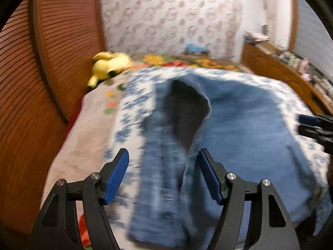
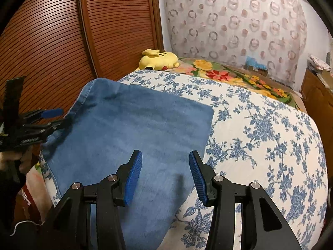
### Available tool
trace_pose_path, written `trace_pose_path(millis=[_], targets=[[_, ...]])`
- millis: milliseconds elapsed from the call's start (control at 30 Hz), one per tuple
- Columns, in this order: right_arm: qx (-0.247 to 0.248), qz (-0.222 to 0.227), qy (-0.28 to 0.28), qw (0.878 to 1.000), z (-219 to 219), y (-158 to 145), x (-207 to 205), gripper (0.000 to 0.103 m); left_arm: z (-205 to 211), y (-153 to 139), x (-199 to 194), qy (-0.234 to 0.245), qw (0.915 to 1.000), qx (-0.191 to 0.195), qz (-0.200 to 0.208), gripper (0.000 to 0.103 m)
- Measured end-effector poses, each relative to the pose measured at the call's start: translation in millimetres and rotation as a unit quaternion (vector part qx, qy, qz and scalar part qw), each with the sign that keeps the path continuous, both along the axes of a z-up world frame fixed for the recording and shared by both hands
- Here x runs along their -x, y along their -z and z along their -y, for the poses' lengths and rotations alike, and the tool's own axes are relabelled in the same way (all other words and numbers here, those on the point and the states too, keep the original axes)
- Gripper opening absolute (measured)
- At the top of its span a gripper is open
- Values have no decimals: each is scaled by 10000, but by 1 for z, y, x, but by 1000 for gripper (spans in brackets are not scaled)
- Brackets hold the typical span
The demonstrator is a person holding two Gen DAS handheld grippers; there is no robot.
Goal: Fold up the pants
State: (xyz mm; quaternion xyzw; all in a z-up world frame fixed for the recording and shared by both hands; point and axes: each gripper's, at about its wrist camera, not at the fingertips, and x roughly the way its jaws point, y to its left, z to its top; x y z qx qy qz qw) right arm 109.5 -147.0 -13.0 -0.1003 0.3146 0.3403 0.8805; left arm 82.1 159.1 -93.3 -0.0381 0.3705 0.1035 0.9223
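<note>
blue denim pants (image 2: 133, 129) are lying on a bed (image 2: 270, 129) covered with a white spread printed with blue flowers. in the right wrist view the pants are looking folded into a fairly flat rectangle, sitting toward the left side of the bed, with one corner reaching close to the bed's left edge. in the left wrist view, which is blurring with motion, the cloth is looking less tidy: a dark opening, probably a leg end or the waist, is gaping near the middle.

the left gripper (image 1: 162, 175) is hovering over the near part of the pants with its blue pads spread wide and nothing between them. the right gripper (image 2: 165, 173) is also standing wide open above the near edge of the pants, holding nothing. seen from the right view, the left gripper is sitting at the pants' left edge; whether it is touching the cloth there is not clear.

a yellow plush toy (image 2: 159, 60) is resting at the far end of the bed, well apart from the pants, beside a slatted wooden door (image 2: 52, 41).

the risk from here appears to be a pinch catching only the top layer, so the layers slide apart, or the left corner slipping off the bed's edge.
</note>
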Motion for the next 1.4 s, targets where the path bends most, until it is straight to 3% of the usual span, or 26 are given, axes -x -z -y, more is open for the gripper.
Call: trace_pose_path(millis=[100,233,467,733,1000,1267,1300,1400], targets=[[56,-65,4,10000,-3,6,2,49,-17,13,-3,-201,9996,63,-186,70],[128,-231,24,9996,-3,15,3,49,-22,18,5,-162,9995,253,-136,70],[292,-413,294,9983,2,30,-1,52,-8,0,19,-9,9992,303,241,70],[41,-753,293,9967,9,39,-2,54,22,-31,31,388,9968,326,619,70],[-128,-826,240,9962,13,46,0,54,58,-32,31,933,9933,409,538,70],[-149,-788,235,9965,5,46,4,54,77,-19,28,1169,9912,468,405,73],[-142,-785,217,9966,4,47,4,54,79,-18,28,1182,9911,462,392,73],[-155,-790,103,9967,-1,45,6,37,83,-12,28,1213,9912,415,332,73]])
